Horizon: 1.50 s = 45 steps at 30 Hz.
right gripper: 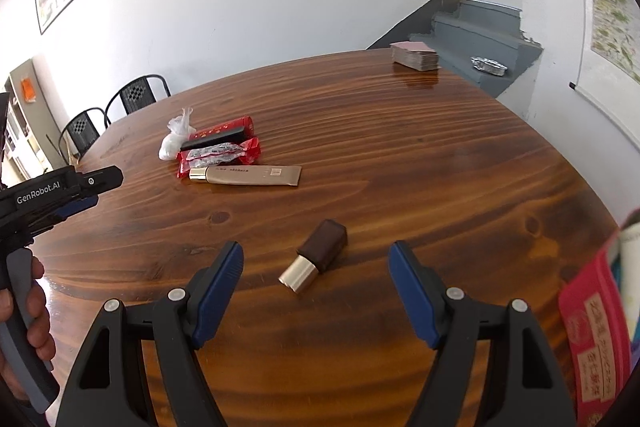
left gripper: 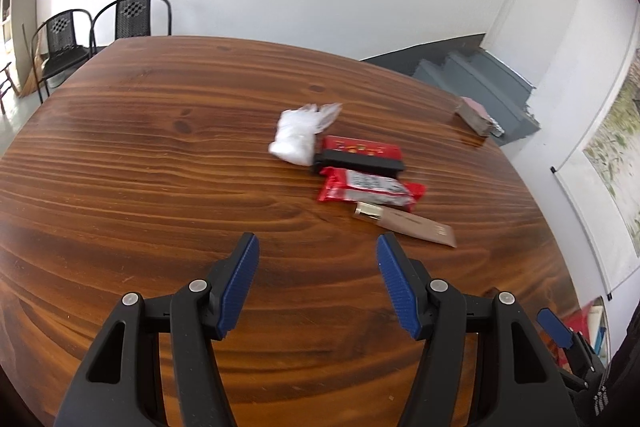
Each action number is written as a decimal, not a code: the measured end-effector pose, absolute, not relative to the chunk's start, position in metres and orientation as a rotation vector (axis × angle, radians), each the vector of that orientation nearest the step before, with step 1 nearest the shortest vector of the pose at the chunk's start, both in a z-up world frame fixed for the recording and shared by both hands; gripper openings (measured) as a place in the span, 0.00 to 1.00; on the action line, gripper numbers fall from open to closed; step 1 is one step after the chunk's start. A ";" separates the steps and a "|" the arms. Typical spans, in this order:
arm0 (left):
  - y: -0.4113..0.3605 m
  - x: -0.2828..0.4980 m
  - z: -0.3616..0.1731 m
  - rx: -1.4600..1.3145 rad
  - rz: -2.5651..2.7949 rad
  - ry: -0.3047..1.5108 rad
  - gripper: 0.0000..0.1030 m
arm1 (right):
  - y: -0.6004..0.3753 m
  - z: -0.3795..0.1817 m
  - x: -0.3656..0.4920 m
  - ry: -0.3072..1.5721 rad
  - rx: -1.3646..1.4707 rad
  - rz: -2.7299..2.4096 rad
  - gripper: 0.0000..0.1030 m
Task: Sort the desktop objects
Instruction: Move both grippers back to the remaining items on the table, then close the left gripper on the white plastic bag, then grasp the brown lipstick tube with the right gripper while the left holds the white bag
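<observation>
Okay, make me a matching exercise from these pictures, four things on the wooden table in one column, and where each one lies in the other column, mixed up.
Things:
1. white plastic bag
2. gold tube
3. brown lipstick
4. stack of cards

Places:
A. far edge of the table, by the stairs
B. alone, just ahead of the right hand-held gripper
C. far left end of the cluster
D. nearest side of the cluster, beside the red wrapper

Pairs: 1-C, 2-D, 3-B, 4-A

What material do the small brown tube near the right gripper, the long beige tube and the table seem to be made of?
Small brown tube: probably glossy plastic, with a metallic gold-coloured end that reflects light.
Long beige tube: seemingly soft matte plastic, flat and crimped at one end, with a shiny gold cap.
Table: wood or wood veneer with a strong grain and knots; a varnished finish, because it mirrors the stack of cards.
</observation>
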<state>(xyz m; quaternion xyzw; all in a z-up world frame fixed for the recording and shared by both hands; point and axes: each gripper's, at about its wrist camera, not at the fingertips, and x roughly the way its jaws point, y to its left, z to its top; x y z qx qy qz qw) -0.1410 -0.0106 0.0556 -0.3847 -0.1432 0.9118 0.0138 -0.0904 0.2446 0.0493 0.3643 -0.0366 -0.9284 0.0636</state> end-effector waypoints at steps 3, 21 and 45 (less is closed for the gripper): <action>-0.015 -0.149 0.051 -1.212 2.847 -0.452 0.63 | 0.242 0.046 -0.097 -0.109 1.108 -2.795 0.76; -0.036 -0.247 0.039 -1.198 2.904 -0.497 0.63 | 0.258 0.040 -0.100 -0.195 1.118 -2.790 0.76; -0.026 -0.290 0.011 -1.337 2.888 -0.280 0.39 | 0.266 0.042 -0.100 -0.203 1.093 -2.820 0.76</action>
